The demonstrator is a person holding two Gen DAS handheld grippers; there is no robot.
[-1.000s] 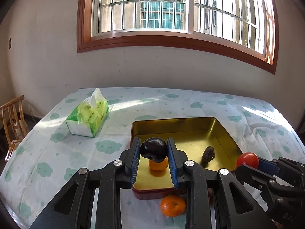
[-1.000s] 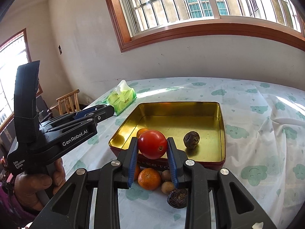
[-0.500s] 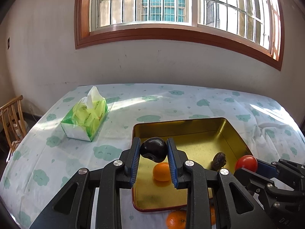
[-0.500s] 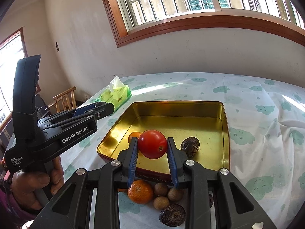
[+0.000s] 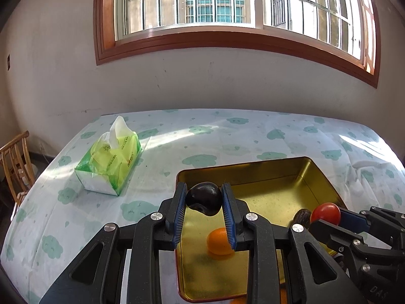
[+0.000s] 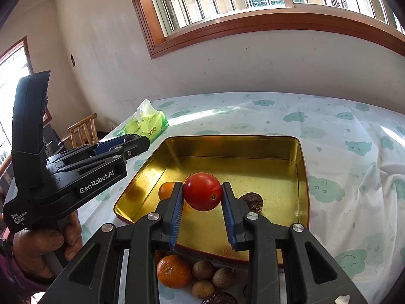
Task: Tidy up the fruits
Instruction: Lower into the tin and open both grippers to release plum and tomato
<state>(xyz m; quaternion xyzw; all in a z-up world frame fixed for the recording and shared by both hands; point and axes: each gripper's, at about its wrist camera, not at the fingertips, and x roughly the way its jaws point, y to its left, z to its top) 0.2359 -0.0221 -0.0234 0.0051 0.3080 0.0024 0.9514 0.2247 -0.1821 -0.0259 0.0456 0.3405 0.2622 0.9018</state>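
Observation:
My left gripper (image 5: pixel 204 198) is shut on a dark plum (image 5: pixel 204 198), held above the near left part of a gold tin tray (image 5: pixel 316 174). My right gripper (image 6: pixel 202 192) is shut on a red tomato (image 6: pixel 202 190) over the same gold tray (image 6: pixel 302 157); that tomato (image 5: pixel 325 212) also shows at the right of the left wrist view. Inside the tray lie a small orange (image 5: pixel 219 238) and a dark wrinkled fruit (image 6: pixel 253 201). On the cloth before the tray sit an orange (image 6: pixel 174 270) and several small brown fruits (image 6: pixel 202 269).
A green tissue pack (image 5: pixel 111 163) lies on the cloud-print tablecloth (image 5: pixel 227 131) left of the tray. A wooden chair (image 5: pixel 15 162) stands past the table's left edge. A hand (image 6: pixel 38 245) grips the left gripper's handle. Wall and window lie behind the table.
Both grippers have advanced over the tray with their fruits still held. The tray and the orange in it now sit lower and nearer in both views.

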